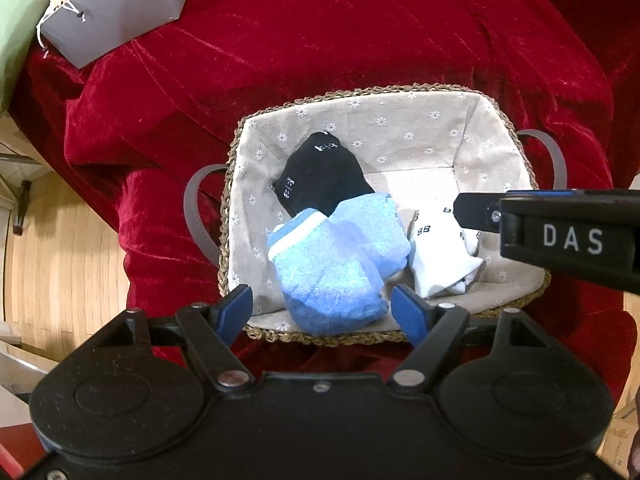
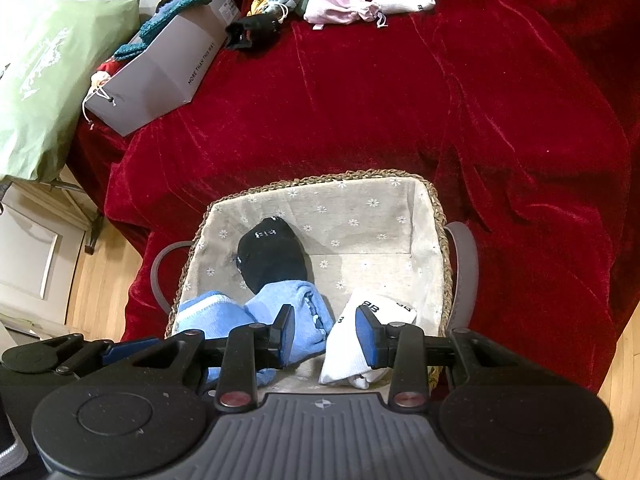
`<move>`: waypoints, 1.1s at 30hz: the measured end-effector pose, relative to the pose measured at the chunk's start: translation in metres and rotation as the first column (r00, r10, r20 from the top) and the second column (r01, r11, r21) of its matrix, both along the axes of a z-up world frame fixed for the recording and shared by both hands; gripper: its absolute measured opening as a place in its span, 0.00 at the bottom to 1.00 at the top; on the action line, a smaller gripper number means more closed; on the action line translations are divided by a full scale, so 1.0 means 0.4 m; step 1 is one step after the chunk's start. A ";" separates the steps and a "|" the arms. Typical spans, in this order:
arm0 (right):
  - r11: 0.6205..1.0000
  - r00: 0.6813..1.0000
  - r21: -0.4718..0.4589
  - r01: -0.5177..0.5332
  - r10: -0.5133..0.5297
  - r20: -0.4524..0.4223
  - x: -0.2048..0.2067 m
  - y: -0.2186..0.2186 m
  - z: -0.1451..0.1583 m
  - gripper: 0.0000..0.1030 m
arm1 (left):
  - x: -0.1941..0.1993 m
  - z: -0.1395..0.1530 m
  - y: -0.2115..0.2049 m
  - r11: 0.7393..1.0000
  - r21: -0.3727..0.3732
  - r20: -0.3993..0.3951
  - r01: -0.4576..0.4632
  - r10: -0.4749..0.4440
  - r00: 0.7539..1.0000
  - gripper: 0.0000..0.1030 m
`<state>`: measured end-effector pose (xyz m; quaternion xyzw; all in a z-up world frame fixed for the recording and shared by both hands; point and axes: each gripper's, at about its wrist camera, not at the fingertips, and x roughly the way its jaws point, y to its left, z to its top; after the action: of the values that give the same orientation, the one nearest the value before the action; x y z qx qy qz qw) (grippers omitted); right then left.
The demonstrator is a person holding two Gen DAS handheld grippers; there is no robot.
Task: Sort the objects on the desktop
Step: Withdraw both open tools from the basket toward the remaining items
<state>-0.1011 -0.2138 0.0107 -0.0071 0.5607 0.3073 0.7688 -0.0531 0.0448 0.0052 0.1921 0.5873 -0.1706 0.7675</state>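
Three sock bundles, black (image 1: 324, 172), blue (image 1: 336, 264) and white (image 1: 440, 256), lie in the lined basket (image 1: 400, 120). Both grippers, left (image 1: 322, 312) and right (image 2: 325, 334), hover open and empty. Only the right view shows "MORE THAN THIS WAY" on the grey box (image 2: 160, 68).

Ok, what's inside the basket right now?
The basket holds a black sock bundle, a blue sock bundle overlapping its near edge, and a white sock bundle beside them. Anything beneath them is covered.
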 end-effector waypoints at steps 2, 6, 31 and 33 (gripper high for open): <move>1.000 1.000 0.000 -0.004 0.004 -0.001 0.001 0.002 0.000 0.36 | 0.001 0.002 0.000 1.000 -0.004 0.001 -0.001 0.001 1.000 0.72; 1.000 1.000 0.000 -0.011 0.011 -0.004 0.010 0.008 -0.001 0.36 | 0.012 0.006 0.002 1.000 -0.020 -0.004 -0.004 0.004 1.000 0.72; 0.998 0.936 -0.013 -0.053 0.055 0.348 0.390 0.107 0.092 0.71 | 0.401 0.080 -0.027 0.982 -0.167 0.311 -0.084 0.134 0.941 0.74; 0.998 0.932 -0.002 -0.055 0.052 0.360 0.451 0.125 0.083 0.71 | 0.444 0.077 -0.046 0.982 -0.170 0.340 -0.077 0.132 0.931 0.75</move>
<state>0.0793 -0.1637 0.0439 -0.0753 0.4090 0.3239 0.8498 0.1246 0.0265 0.0362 0.1280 0.4358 -0.1376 0.8802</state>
